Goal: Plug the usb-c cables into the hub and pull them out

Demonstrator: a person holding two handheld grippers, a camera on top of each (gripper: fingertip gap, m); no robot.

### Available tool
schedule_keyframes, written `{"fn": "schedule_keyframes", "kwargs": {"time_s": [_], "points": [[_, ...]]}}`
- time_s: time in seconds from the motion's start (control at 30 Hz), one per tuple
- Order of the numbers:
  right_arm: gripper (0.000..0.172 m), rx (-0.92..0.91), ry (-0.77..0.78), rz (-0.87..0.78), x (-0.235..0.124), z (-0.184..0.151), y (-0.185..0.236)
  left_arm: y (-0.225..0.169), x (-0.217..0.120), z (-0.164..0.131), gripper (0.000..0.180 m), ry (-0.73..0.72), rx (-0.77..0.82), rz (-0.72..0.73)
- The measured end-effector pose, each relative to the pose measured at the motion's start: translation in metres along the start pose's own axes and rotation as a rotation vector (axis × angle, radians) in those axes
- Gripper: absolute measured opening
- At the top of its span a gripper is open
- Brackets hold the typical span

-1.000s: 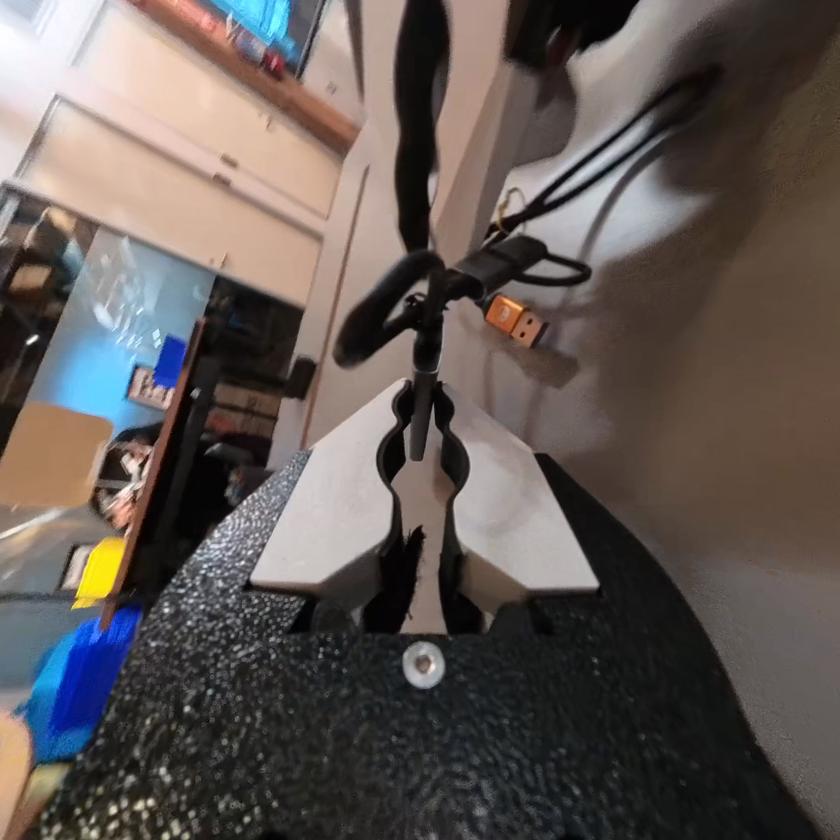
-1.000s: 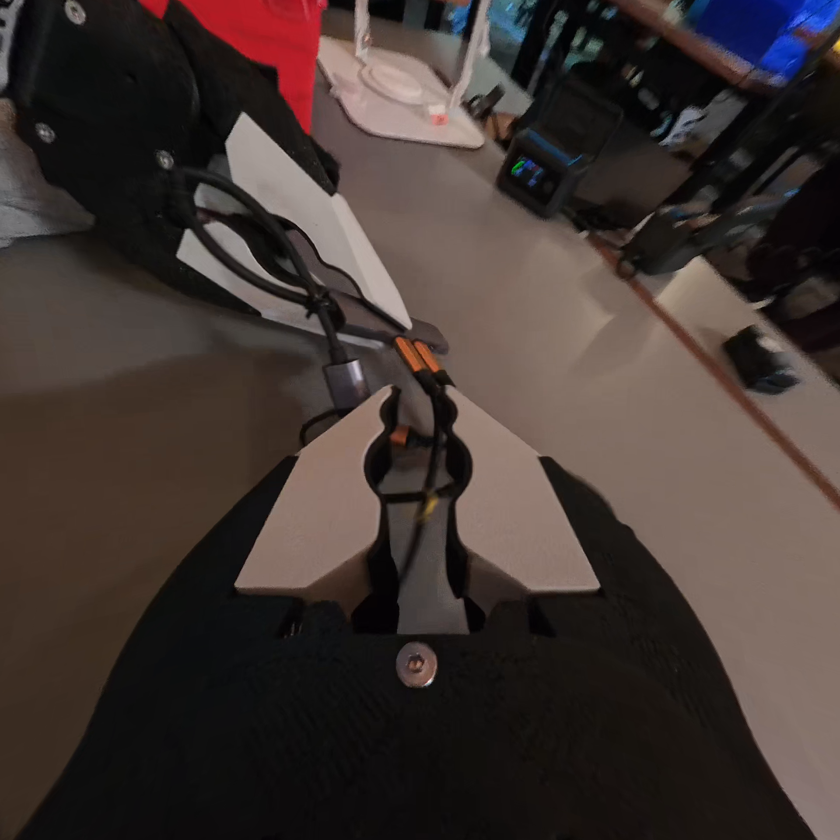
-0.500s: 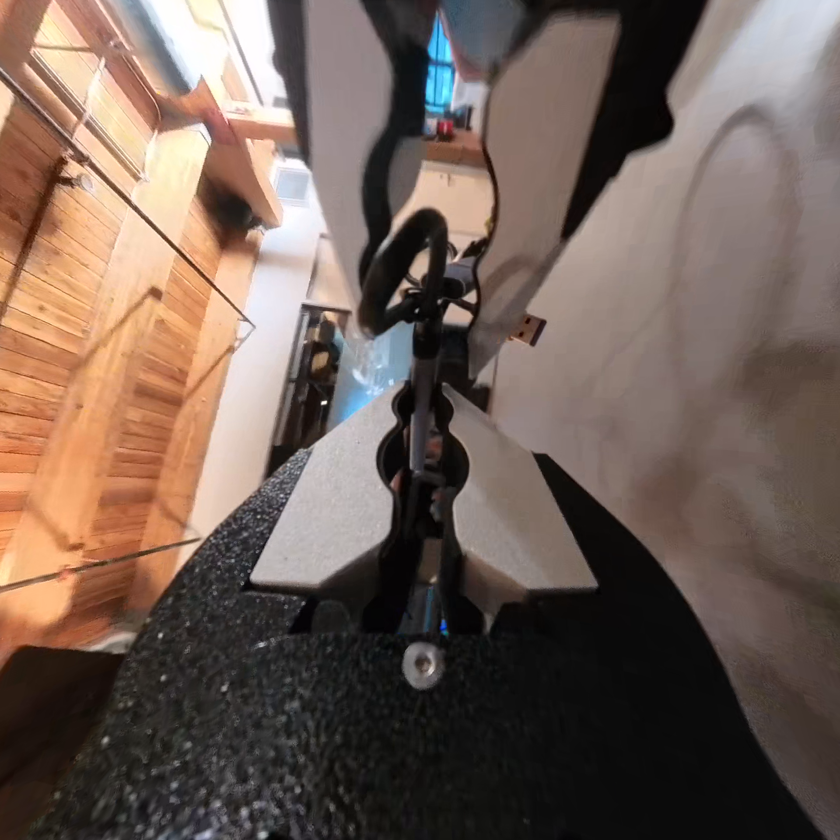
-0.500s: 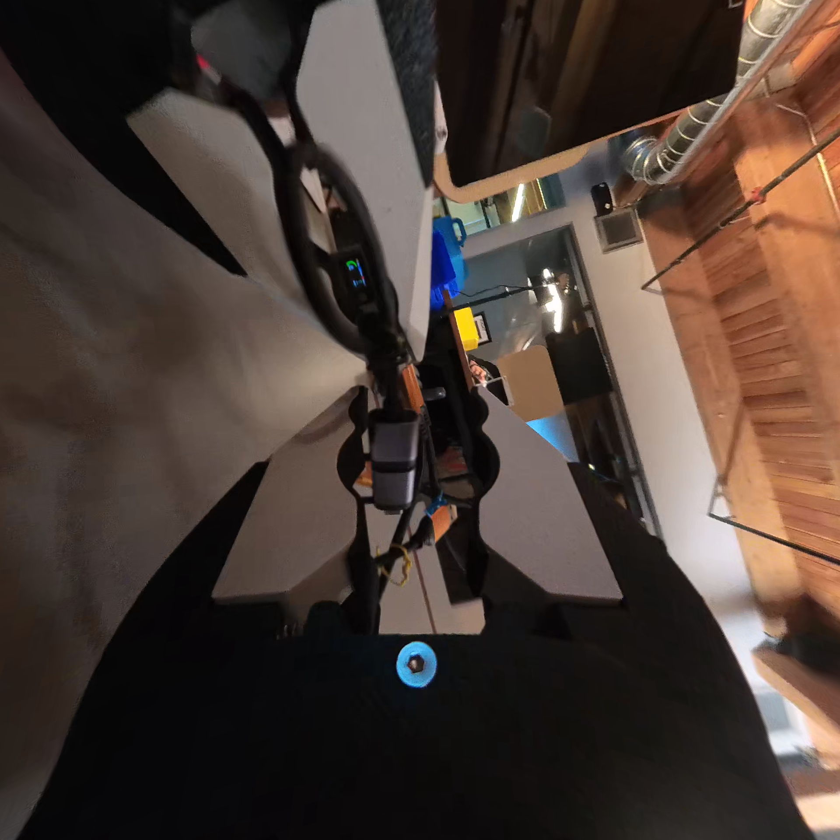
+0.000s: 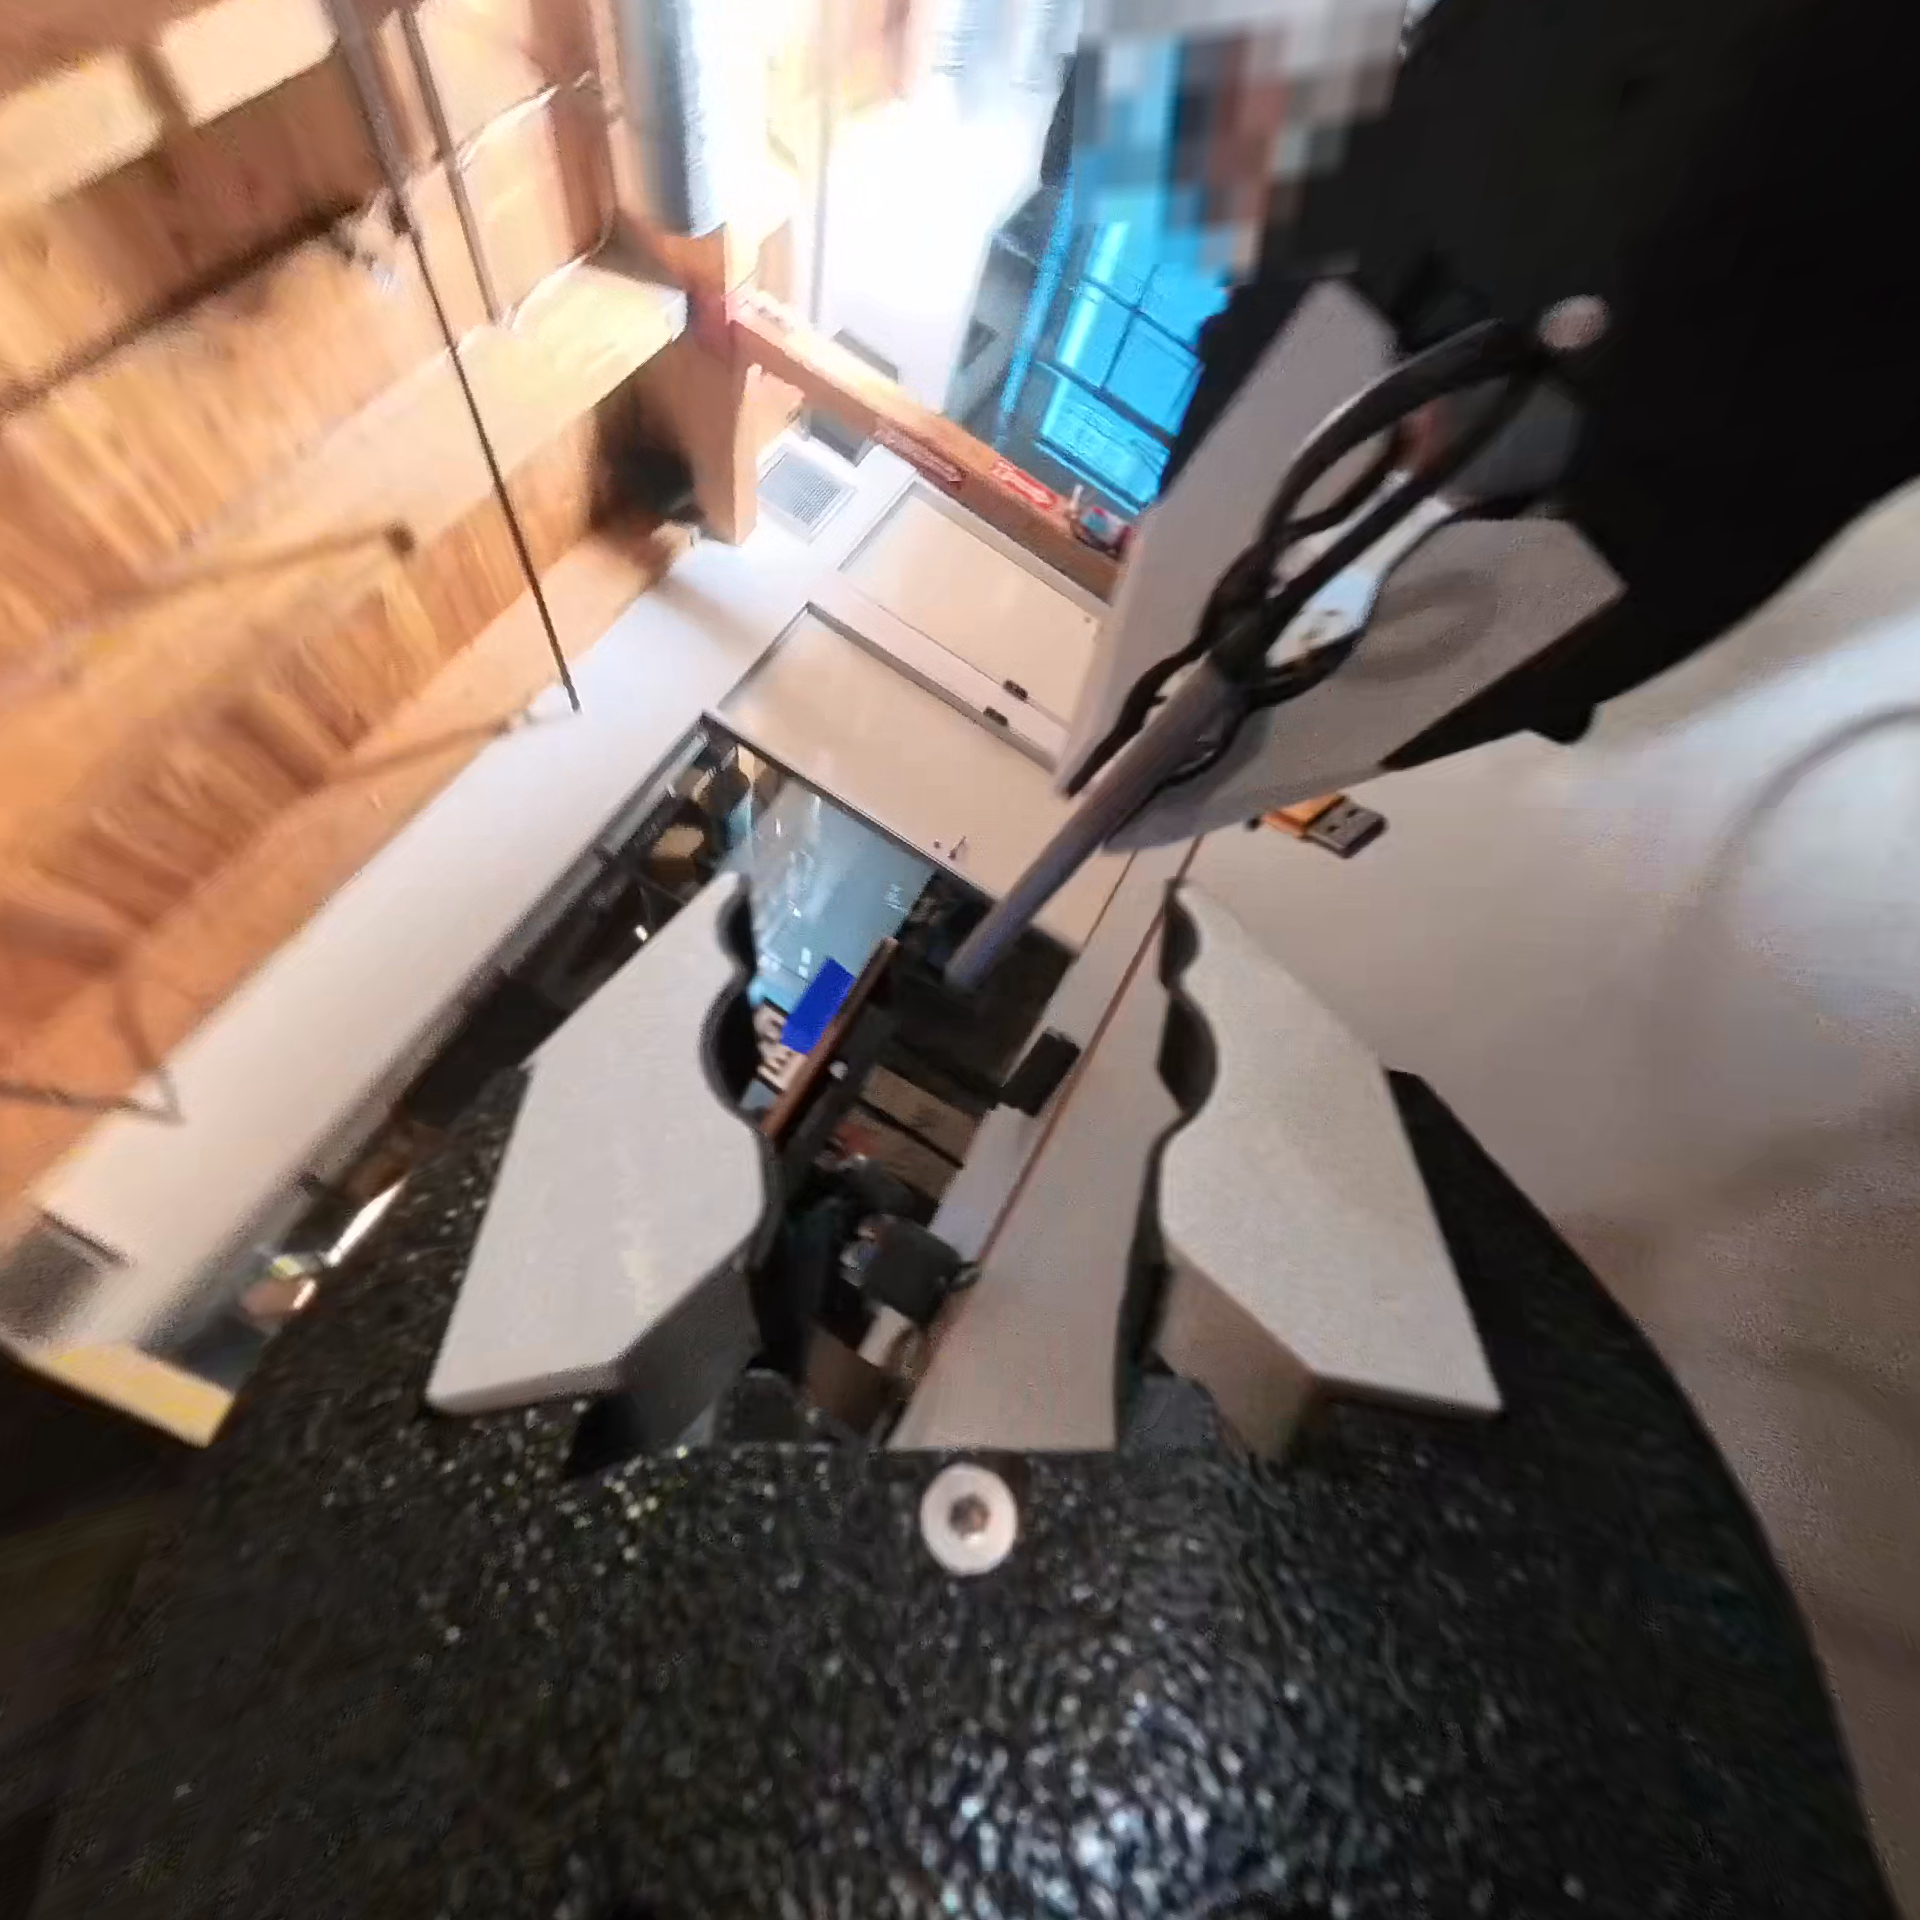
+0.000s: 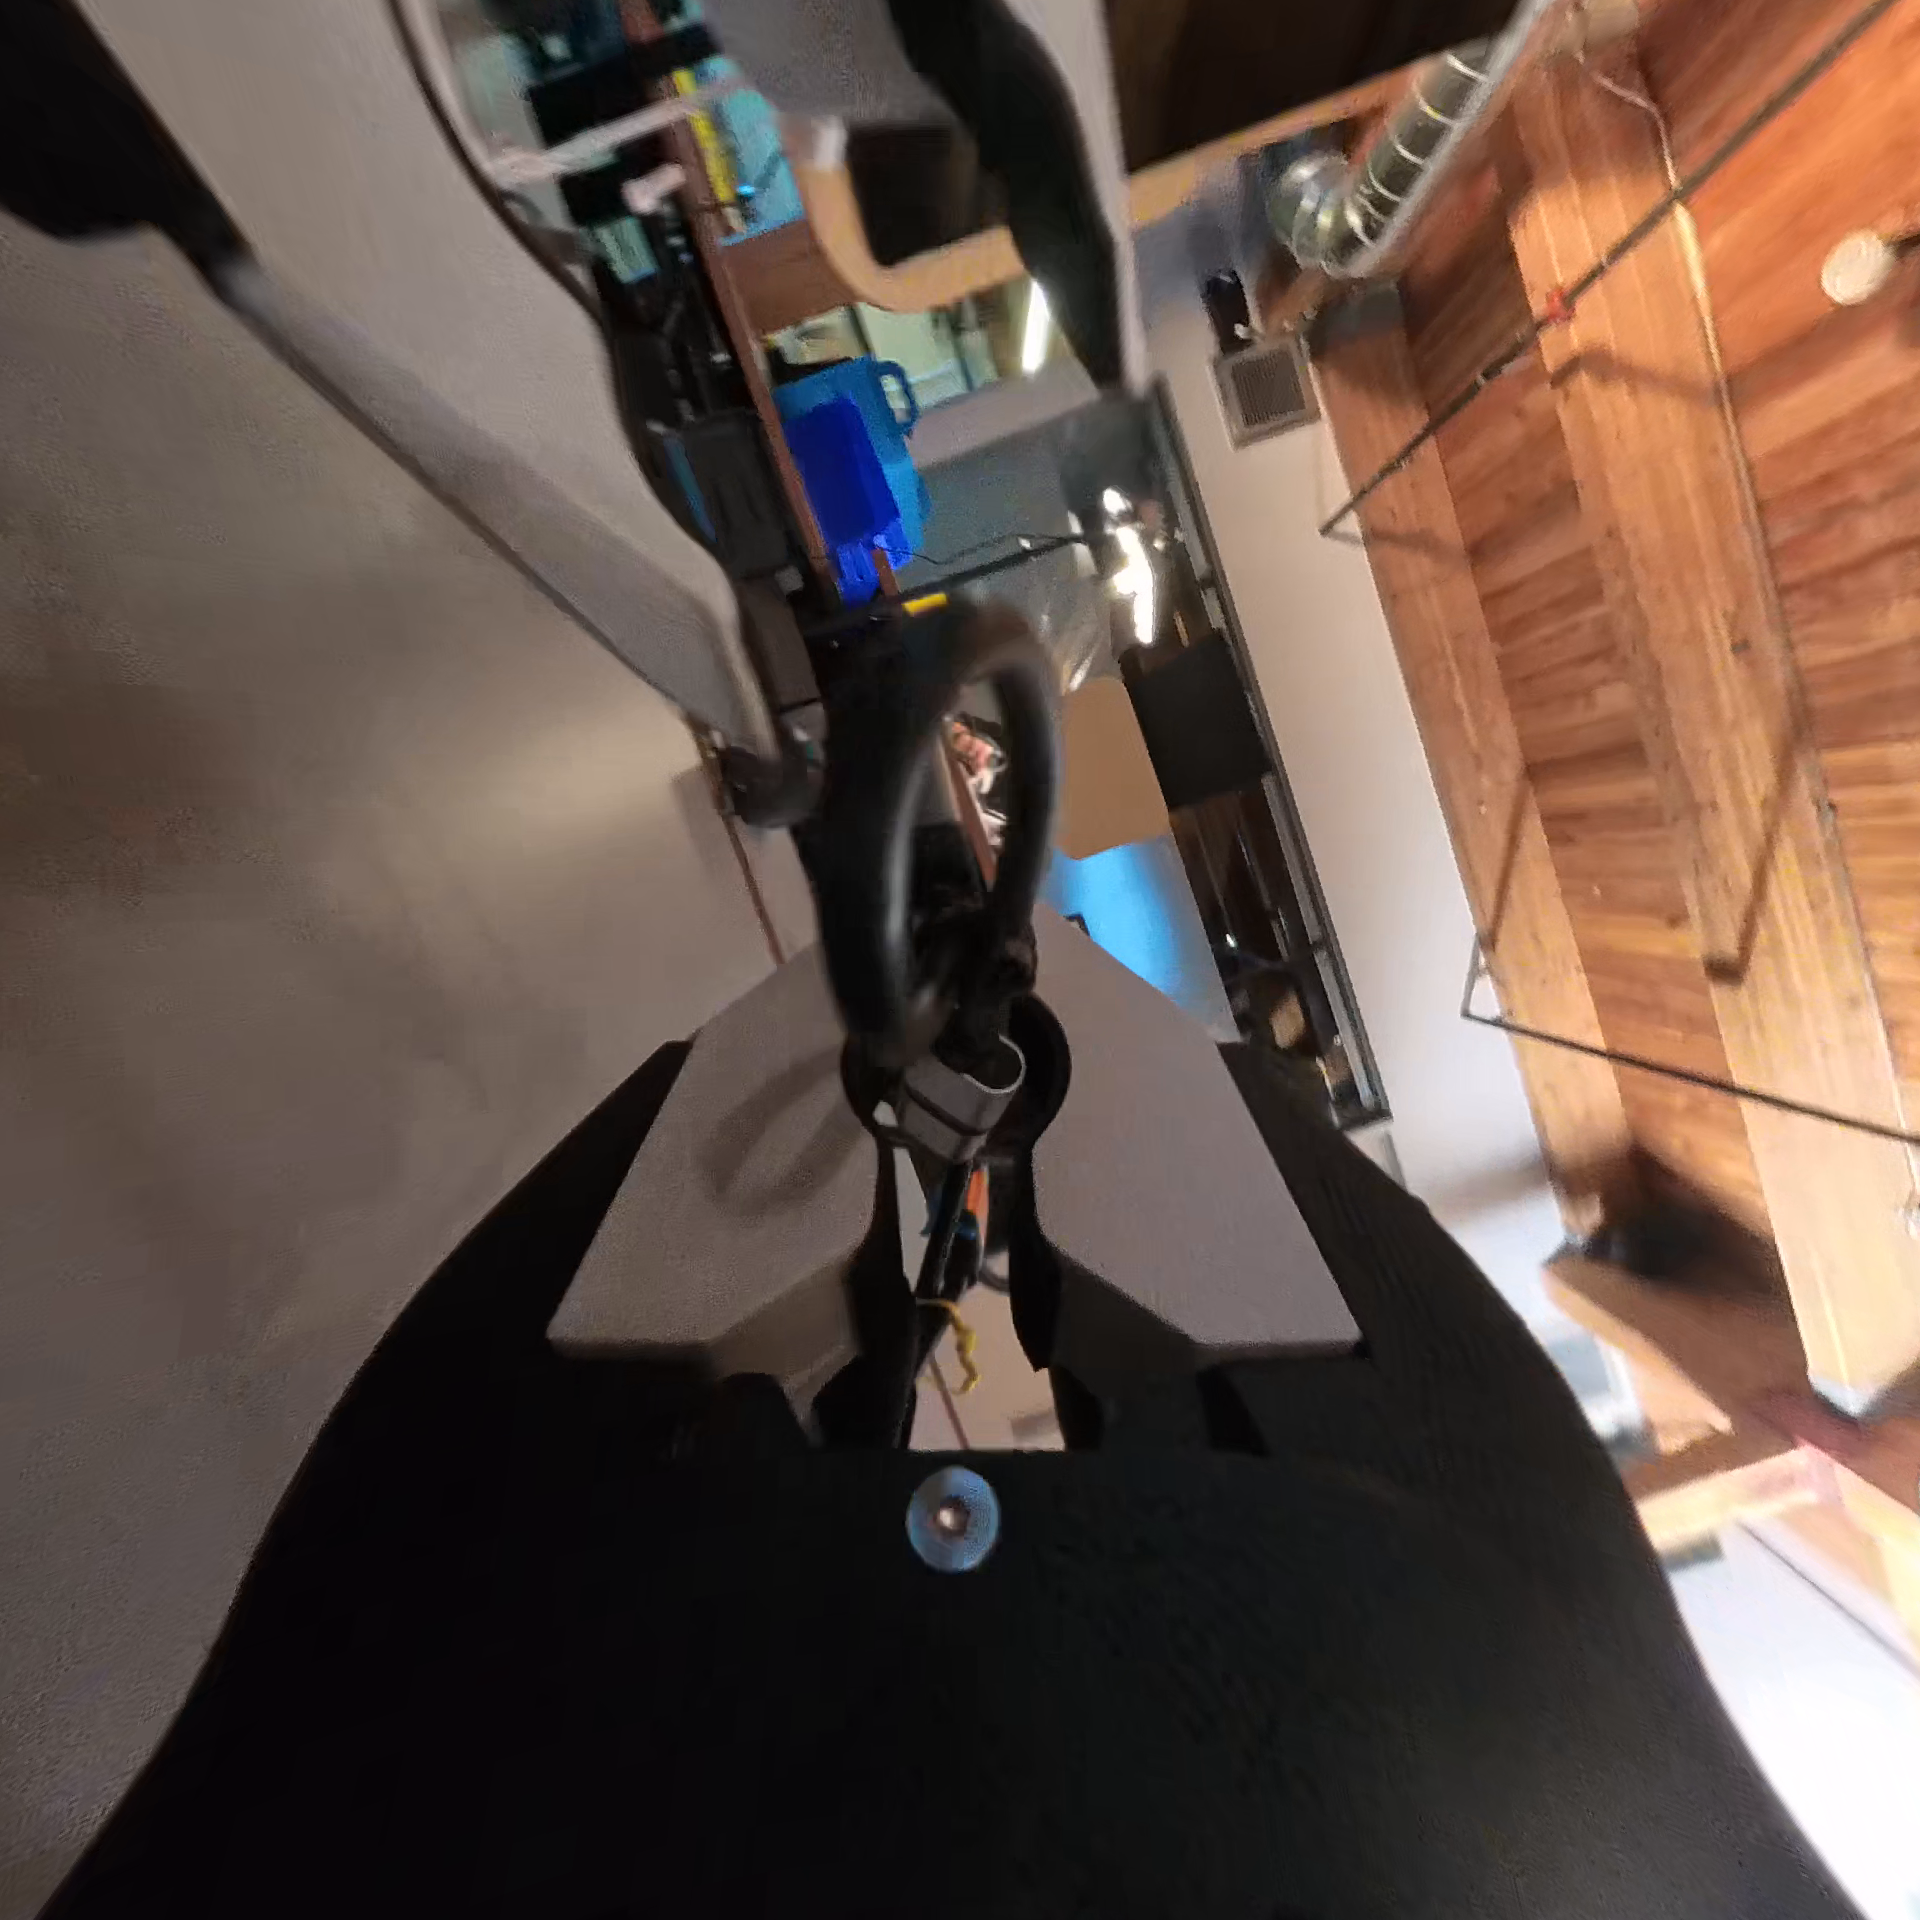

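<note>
- Judging from its slim grey metal body, the hub (image 5: 1081, 842) is probably light, stiff and rather slick. It is best taken across its flat faces, well back from the ports, so it does not twist when a plug is pushed or pulled.
- Its black cable (image 6: 935, 831) is soft and springy. It loops up in front of the right gripper (image 6: 961, 997) and would likely drag the hub sideways if tugged, so a hold on the rigid shell is better than one on the cord.
- The right gripper's fingers (image 6: 1164, 1143) are drawn close together on a bundle: a grey plug housing (image 6: 951, 1107) sits in the notch between them, with black cords running back through the gap.
- In the left wrist view the hub sticks out of that gripper like a thin bar, its free end pointing towards the left gripper (image 5: 956, 935).
- The left gripper's fingers (image 5: 623, 1143) stand wide apart and hold nothing. The hub's free end hovers just ahead of the gap, nearer its right finger, touching neither.
- An orange USB plug (image 5: 1325, 821) hangs loose beside the right gripper, near the grey table top (image 5: 1662, 935).
</note>
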State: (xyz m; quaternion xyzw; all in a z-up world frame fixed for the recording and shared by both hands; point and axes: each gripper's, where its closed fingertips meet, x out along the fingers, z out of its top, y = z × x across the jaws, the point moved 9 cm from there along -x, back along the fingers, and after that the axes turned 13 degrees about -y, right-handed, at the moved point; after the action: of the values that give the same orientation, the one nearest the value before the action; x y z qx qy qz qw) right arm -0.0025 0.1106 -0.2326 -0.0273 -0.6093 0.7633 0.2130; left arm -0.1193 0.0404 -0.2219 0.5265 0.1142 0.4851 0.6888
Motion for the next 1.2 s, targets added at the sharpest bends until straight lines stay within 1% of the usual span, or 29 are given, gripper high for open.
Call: {"fn": "schedule_keyframes", "kwargs": {"time_s": [0.03,0.07,0.13,0.23,0.33,0.4,0.47,0.53,0.63,0.73,0.83,0.9,1.0,1.1,1.13,1.17,1.2], "points": [[0.01,0.022,0.006,-0.038,-0.002,-0.001,-0.006,0.006,-0.002,-0.004,0.086,0.005,-0.071,0.037],[0.01,0.041,0.011,-0.079,-0.005,-0.002,-0.013,0.01,-0.004,-0.009,0.09,0.016,-0.12,0.06],[0.008,0.039,0.029,-0.164,-0.011,0.001,-0.029,0.014,-0.007,-0.019,0.089,0.047,-0.174,0.078],[0.007,0.0,0.113,-0.261,-0.026,0.008,-0.065,0.014,-0.009,-0.023,0.087,0.062,-0.211,0.065],[0.007,0.127,0.182,-0.286,-0.053,0.006,-0.115,0.009,-0.007,-0.024,0.083,0.069,-0.193,0.03],[0.007,0.239,0.215,-0.269,-0.075,-0.008,-0.151,0.005,-0.005,-0.024,0.082,0.068,-0.191,0.008],[0.007,0.365,0.255,-0.19,-0.095,-0.031,-0.185,0.003,-0.003,-0.024,0.079,0.069,-0.178,-0.004],[0.007,0.47,0.31,-0.059,-0.109,-0.064,-0.211,0.001,-0.002,-0.024,0.078,0.068,-0.18,-0.014],[0.006,0.548,0.421,0.18,-0.115,-0.118,-0.233,0.001,-0.002,-0.024,0.077,0.064,-0.207,-0.022],[0.007,0.535,0.557,0.426,-0.111,-0.161,-0.236,0.001,-0.002,-0.026,0.076,0.068,-0.223,-0.021],[0.007,0.64,0.666,0.747,-0.106,-0.183,-0.218,0.001,-0.002,-0.027,0.075,0.073,-0.239,-0.029],[0.007,0.672,0.755,0.895,-0.102,-0.194,-0.201,-0.001,-0.002,-0.028,0.074,0.076,-0.24,-0.04],[0.007,0.66,0.829,0.987,-0.091,-0.206,-0.18,-0.003,-0.001,-0.028,0.07,0.078,-0.237,-0.059],[0.008,0.694,0.862,1.02,-0.079,-0.211,-0.166,-0.005,-0.001,-0.028,0.069,0.077,-0.24,-0.076],[0.012,0.717,0.883,1.019,-0.077,-0.213,-0.164,-0.005,-0.001,-0.029,0.07,0.079,-0.245,-0.079],[0.019,0.736,0.905,1.005,-0.075,-0.213,-0.165,-0.004,-0.001,-0.029,0.07,0.08,-0.248,-0.079],[0.023,0.734,0.907,0.972,-0.073,-0.213,-0.168,-0.004,-0.002,-0.029,0.071,0.08,-0.254,-0.076]]}}
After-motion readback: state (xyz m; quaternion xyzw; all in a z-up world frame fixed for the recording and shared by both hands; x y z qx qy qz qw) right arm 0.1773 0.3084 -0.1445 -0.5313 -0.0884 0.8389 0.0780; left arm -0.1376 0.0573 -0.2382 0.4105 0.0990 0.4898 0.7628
